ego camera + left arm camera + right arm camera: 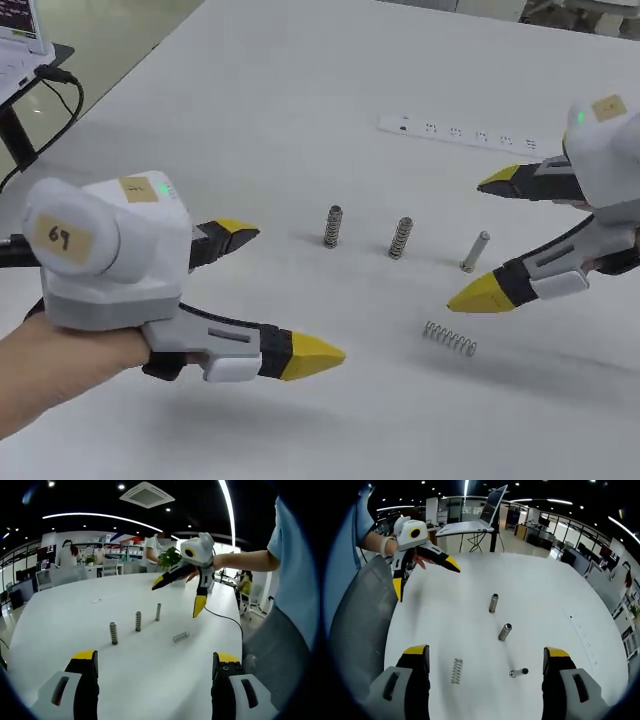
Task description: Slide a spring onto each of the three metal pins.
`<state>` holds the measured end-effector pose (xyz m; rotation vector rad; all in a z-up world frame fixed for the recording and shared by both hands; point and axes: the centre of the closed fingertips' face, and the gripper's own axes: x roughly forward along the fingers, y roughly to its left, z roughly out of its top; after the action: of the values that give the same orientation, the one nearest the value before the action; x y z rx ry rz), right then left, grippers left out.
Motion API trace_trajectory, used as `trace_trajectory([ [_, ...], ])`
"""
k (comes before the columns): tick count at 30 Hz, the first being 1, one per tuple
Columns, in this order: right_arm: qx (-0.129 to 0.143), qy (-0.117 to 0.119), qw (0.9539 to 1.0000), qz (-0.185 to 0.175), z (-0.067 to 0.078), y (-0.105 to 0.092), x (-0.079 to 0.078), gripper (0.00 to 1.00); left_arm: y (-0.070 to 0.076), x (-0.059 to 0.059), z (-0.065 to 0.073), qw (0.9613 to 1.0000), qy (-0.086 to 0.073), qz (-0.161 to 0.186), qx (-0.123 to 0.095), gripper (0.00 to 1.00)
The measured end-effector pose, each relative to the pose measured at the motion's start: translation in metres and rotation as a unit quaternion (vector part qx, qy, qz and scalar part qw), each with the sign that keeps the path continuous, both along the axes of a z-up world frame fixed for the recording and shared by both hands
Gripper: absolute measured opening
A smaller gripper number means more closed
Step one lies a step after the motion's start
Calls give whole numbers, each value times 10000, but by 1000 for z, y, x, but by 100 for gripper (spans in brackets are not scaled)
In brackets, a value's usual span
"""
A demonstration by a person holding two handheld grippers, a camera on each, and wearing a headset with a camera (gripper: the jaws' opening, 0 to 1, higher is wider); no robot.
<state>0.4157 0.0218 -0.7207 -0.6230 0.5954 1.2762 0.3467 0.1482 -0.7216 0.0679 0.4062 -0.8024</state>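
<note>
- On the white desk [250,100], how's the pin row looking? I can't make it out from the thumbnails.

- Three pins in a line across the middle. Going by the head view, the left pin [333,227] and the middle pin [401,238] are each wrapped in coils top to bottom. The right-hand pin [474,252] is bare metal, and in the left gripper view it stands upright like the other two.

- Ok, and the loose spring [449,338]?

- Lying flat on the desk near the bare pin, on the person's side of it and not touching it.

- What are the claws up to?

- Both are spread wide with nothing between the jaws. The left claw [290,292] sits at the left of the head view, held in a hand [60,370], with its yellow tips pointing toward the row but short of it. The right claw [470,243] comes in from the right. In the head view its lower yellow tip lands between the bare pin and the loose spring, and the left gripper view shows it raised off the desk.

- Anything else lying around?

- A white power strip [460,133] is further back, well apart from the pins, and a laptop [20,40] shows at the far left corner.
</note>
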Motion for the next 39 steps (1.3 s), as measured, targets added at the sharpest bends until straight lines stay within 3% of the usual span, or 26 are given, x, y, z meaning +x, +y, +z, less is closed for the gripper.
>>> trace_trajectory([
  [7, 278, -29, 9987, -434, 8, -18, -13, 92, -7, 2, 5, 9998, -61, -176, 45, 92],
  [10, 480, 101, 9965, -671, 11, -25, -22, 92, -10, 2, 5, 9997, -74, -243, 60, 91],
  [18, 656, -10, 9912, -1149, 15, -54, -37, 91, -23, 1, 4, 9988, -58, -480, 88, 89],
  [22, 908, 36, 9873, -1305, 21, -60, -46, 91, -30, 2, 4, 9980, -62, -617, 98, 88],
  [29, 800, -64, 9847, -1545, 17, -79, -53, 93, -32, 6, 4, 9972, -67, -724, 184, 89],
  [39, 879, -55, 9781, -1885, 17, -101, -61, 95, -34, 7, -3, 9949, 42, -942, 346, 89],
])
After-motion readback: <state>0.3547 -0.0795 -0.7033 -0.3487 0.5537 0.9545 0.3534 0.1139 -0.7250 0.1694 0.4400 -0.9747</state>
